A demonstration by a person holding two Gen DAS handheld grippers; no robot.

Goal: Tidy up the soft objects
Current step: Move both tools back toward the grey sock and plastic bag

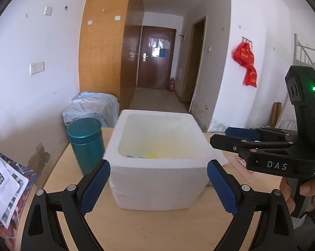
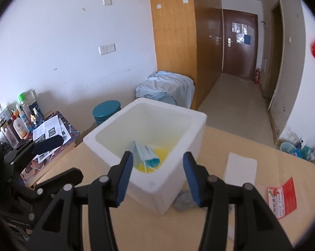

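A white foam box (image 1: 157, 179) stands open on the wooden table (image 1: 136, 230); it also shows in the right wrist view (image 2: 168, 188). Inside lie a blue face mask (image 2: 147, 154) and something yellow (image 2: 160, 152). My left gripper (image 1: 158, 185) is open and empty, its jaws either side of the box's near wall. My right gripper (image 2: 157, 176) is open and empty, above the box's near corner; it also shows in the left wrist view (image 1: 220, 137). A grey soft lump (image 2: 183, 201) lies on the table beside the box.
A teal canister (image 1: 86, 144) stands left of the box. A white foam lid (image 2: 241, 168) and a red leaflet (image 2: 282, 197) lie right of it. Papers (image 1: 5, 188) and bottles (image 2: 21, 119) sit on a side surface to the left. A bundle of pale blue cloth (image 2: 170, 89) lies behind.
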